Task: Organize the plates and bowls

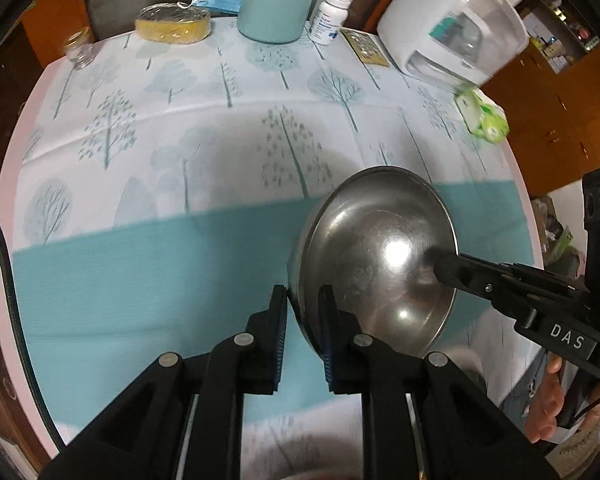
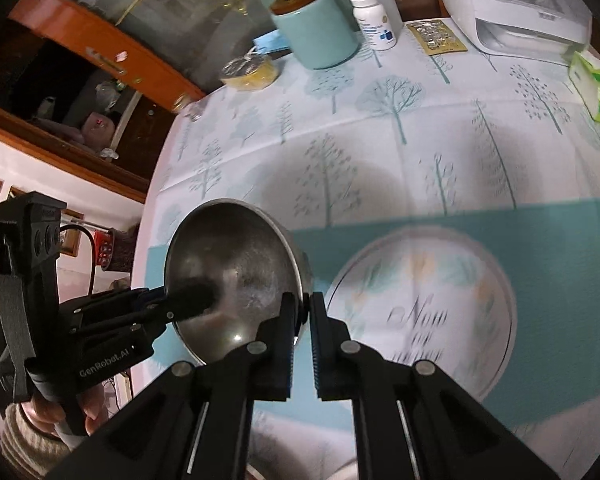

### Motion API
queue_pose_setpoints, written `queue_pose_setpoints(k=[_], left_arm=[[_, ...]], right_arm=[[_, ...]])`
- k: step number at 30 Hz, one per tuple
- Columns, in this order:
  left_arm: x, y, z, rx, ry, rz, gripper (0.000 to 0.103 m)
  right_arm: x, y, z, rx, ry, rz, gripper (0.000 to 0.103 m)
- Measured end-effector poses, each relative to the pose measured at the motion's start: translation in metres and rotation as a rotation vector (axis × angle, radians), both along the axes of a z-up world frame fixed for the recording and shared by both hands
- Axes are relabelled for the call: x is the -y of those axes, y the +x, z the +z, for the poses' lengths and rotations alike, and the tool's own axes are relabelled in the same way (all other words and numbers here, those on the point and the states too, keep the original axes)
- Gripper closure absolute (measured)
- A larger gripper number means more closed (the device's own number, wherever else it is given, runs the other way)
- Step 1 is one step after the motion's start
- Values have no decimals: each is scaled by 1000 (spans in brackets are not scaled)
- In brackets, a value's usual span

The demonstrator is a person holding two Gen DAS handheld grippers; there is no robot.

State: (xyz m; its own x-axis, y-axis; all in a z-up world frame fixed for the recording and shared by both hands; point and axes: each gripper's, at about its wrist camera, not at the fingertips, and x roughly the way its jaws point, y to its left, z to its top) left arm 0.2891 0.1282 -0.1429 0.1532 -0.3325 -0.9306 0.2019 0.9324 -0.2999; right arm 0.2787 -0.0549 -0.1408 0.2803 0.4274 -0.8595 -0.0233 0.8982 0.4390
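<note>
Two grippers, left gripper (image 1: 303,300) and right gripper (image 2: 305,308), are pinching opposite rims of the round stainless-steel bowl (image 1: 380,264), tilting it above the tabletop's (image 1: 140,272) near edge; light, stiff, slippery, so rim grips suit.

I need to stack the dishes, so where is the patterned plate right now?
The patterned plate lies flat on the teal band of the tablecloth, right of the steel bowl both grippers hold; it shows only in the right wrist view.
</note>
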Motion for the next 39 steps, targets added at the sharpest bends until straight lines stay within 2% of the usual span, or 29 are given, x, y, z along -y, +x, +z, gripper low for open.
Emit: queue_pose_setpoints(k=[9, 20, 28, 35, 39], left_arm=[[-30, -98, 27, 6, 2, -36, 89], [-50, -191, 46, 50, -15, -73, 89], [-58, -246, 22, 90, 16, -107, 86], [-61, -269, -20, 9, 12, -74, 86], [-58, -273, -34, -20, 25, -48, 85]], right_arm=[[-38, -103, 34, 45, -16, 4, 95], [-60, -191, 52, 55, -20, 14, 95], [-80, -236, 36, 41, -68, 50, 95], [-93, -254, 9, 2, -123, 96, 95], [-92, -261, -12, -50, -119, 92, 95]])
